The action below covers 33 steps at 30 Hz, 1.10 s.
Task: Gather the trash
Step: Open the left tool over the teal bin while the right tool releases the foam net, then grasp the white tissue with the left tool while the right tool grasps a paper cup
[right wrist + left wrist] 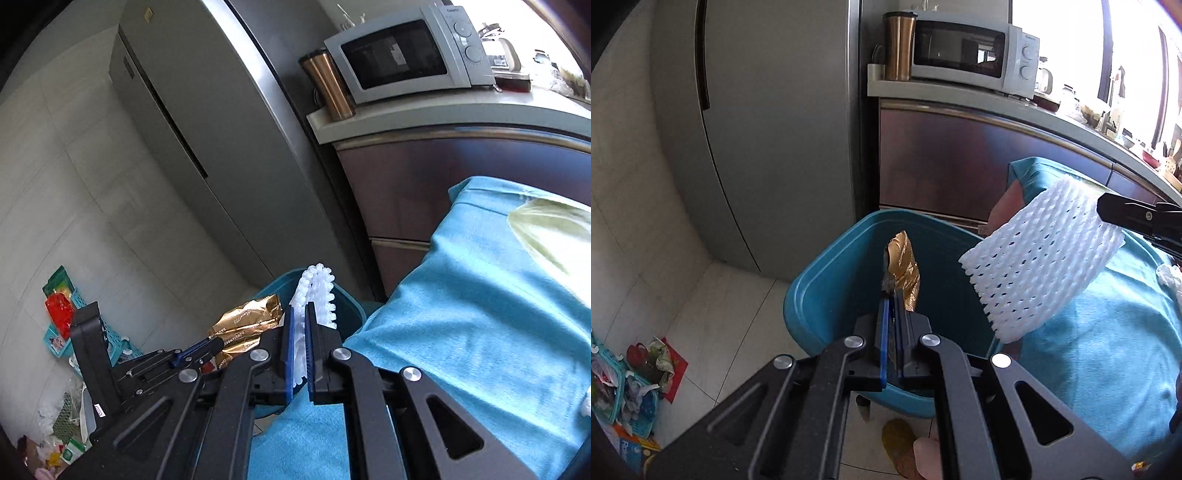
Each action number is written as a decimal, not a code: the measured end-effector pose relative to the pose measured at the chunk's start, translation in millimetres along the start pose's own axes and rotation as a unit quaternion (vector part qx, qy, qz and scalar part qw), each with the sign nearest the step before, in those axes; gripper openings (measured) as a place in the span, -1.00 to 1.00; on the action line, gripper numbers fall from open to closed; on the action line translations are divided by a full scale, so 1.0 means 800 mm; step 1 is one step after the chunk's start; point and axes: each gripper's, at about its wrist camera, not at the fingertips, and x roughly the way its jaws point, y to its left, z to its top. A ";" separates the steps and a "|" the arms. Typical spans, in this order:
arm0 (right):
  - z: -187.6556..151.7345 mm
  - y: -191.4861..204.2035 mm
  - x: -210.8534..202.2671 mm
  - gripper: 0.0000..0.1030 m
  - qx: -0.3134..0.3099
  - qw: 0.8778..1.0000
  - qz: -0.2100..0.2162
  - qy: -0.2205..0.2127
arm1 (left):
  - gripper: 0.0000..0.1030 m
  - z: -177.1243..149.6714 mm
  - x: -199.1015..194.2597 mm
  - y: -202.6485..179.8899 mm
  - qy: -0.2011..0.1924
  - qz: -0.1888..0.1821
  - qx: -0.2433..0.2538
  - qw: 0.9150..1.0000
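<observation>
Figure: both tongs loaded above the bin. Your left gripper (891,291) was closed narrowly on the gold foil wrapper (905,273), whose long axis ran straight out along the fingers and pointed into the mouth of the blue bin (827,266). The wrapper hung inside the rim's outline, over the bin's bare interior. Your right gripper (299,314) was clamped on the white foam net (319,295), gripped at one end, so that in the left wrist view the net (1041,266) stretched slantwise from the right finger down toward the bin's right edge. Its lower end overlapped the rim; its upper end lay over the teal cloth (1108,314) beside the bin (whether that cloth covers a table cannot be told). Judged from this, the left hand was the better placed for release, since its piece lay wholly over the opening. The net's held end was off to the bin's right, so your right hand likely needed to carry leftward before letting go.
</observation>
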 end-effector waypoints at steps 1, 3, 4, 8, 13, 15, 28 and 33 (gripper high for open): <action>-0.001 0.003 0.011 -0.91 0.000 1.000 -0.001 0.010 | -0.92 -0.001 0.005 0.001 0.004 0.003 -0.002 1.000; -0.001 0.007 0.031 -0.87 -0.001 1.000 -0.008 0.029 | -0.92 -0.005 0.015 0.004 0.010 0.006 -0.006 1.000; -0.002 0.008 0.038 -0.85 -0.001 0.999 -0.010 0.038 | -0.92 -0.006 0.017 0.005 0.013 0.005 -0.008 1.000; -0.006 0.006 0.057 -0.73 0.008 0.998 -0.019 0.064 | -0.60 -0.008 0.026 0.003 0.016 0.010 -0.011 1.000; -0.016 -0.001 0.042 -0.66 0.009 0.998 -0.016 0.061 | -0.59 -0.011 0.019 0.001 0.009 0.010 -0.015 1.000; -0.021 -0.003 0.020 -0.64 0.003 0.999 -0.014 0.052 | -0.56 -0.009 0.006 -0.005 -0.004 0.002 -0.013 1.000; -0.087 -0.033 -0.207 -0.26 -0.058 0.991 -0.104 -0.057 | -0.14 -0.005 -0.092 -0.167 -0.078 -0.183 0.086 0.976; -0.121 -0.075 -0.294 -0.24 -0.019 0.982 -0.169 -0.087 | -0.10 -0.020 -0.114 -0.250 -0.072 -0.265 0.131 0.953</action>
